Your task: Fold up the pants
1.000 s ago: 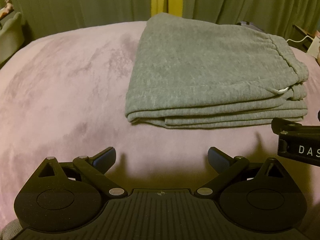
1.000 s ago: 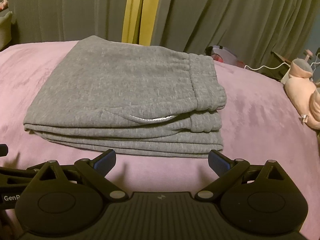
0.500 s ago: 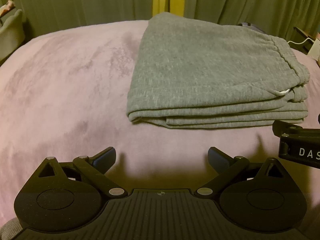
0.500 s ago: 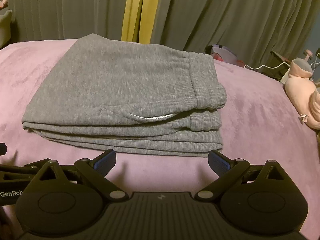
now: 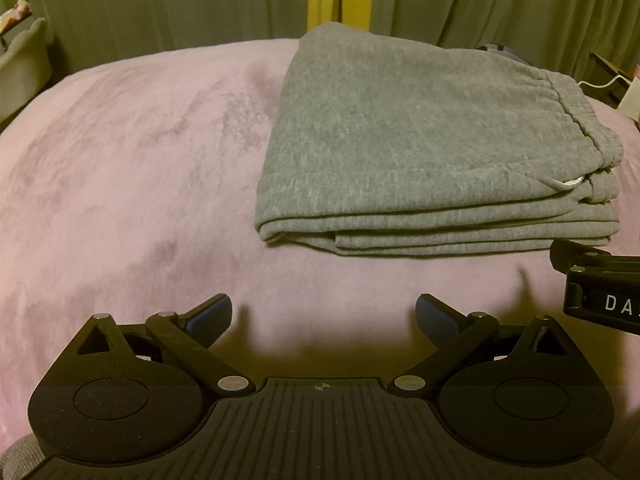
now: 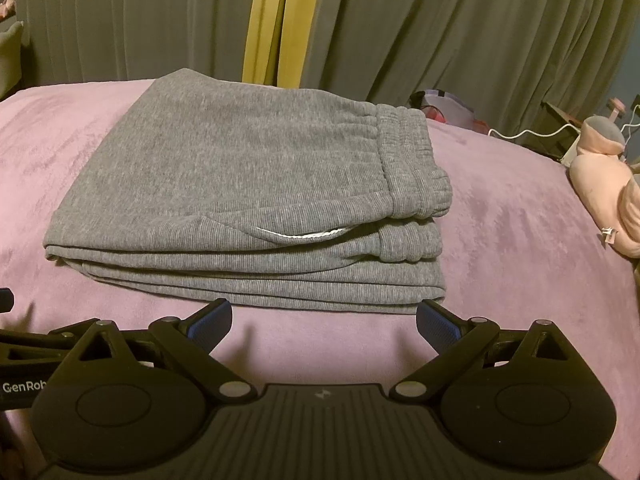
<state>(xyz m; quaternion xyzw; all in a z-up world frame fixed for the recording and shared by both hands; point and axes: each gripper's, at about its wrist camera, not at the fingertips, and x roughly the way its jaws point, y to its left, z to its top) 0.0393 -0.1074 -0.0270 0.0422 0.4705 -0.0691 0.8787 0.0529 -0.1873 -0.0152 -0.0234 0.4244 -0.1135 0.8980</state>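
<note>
Now, grey knitted sweatpants (image 6: 248, 184) lie folded into a thick rectangular stack on a pink plush bed cover (image 5: 132, 168); several layers show along the near edge, the ribbed elastic waistband (image 6: 408, 160) sits at the stack's right end, and a white drawstring (image 6: 300, 234) peeks from between the upper layers

In the left wrist view the pants (image 5: 420, 132) lie ahead and to the right

Left gripper (image 5: 323, 318): jaws spread wide, nothing between the blue-padded fingertips (image 5: 210, 318), low over bare cover, short of the stack

Right gripper (image 6: 324, 320): jaws likewise spread and empty, blue pads (image 6: 438, 326) just short of the stack's near edge, apart from the cloth

Behind the bed, grey-green pleated curtains (image 6: 440, 32) with a yellow strip (image 6: 276, 20) in the gap

At the right edge a pink plush toy (image 6: 608, 196) rests on the cover, a white cable (image 6: 532, 132) running behind it
</note>
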